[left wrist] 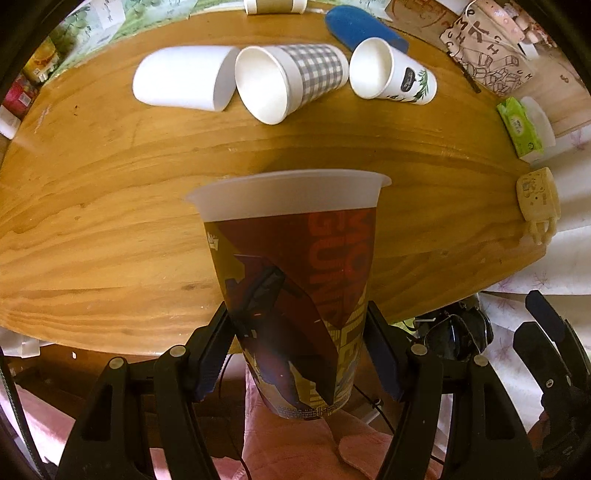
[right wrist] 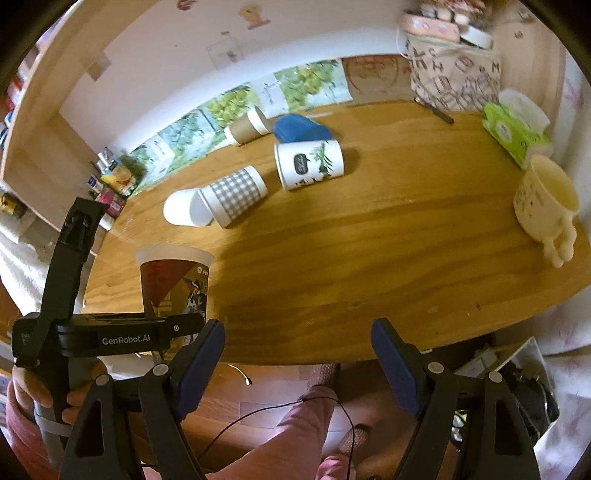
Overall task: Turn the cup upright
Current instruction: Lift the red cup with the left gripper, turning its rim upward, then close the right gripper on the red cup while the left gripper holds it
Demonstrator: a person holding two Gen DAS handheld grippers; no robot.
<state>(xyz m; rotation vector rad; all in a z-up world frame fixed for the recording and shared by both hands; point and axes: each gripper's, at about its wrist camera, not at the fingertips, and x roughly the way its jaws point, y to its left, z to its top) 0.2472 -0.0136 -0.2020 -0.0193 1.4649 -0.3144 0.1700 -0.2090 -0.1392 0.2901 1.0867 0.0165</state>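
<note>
Your printed cup [left wrist: 295,291] sits mouth-up and close to vertical, pinched at its lower half between the two blue pads of your left gripper [left wrist: 299,347], which is closed against its sides; its frosted rim is level and its base hangs in front of the near edge of the wooden surface [left wrist: 110,229], though whether it is lifted clear of the wood is hard to judge from this angle. From the right wrist view the same cup [right wrist: 173,284] appears at the near left corner of the surface, partly behind the left tool's black body. Your right gripper [right wrist: 297,358] is spread wide and holds nothing, hovering over the near edge. Farther back, three paper cups lie on their sides in a row: a plain white cup [left wrist: 184,77], a grey checked cup [left wrist: 288,81] touching it, and a white cup with a leaf design [left wrist: 391,72] just beside. A blue object [left wrist: 365,29] lies behind them, and a green tissue pack [left wrist: 519,127] sits at the right edge.
</note>
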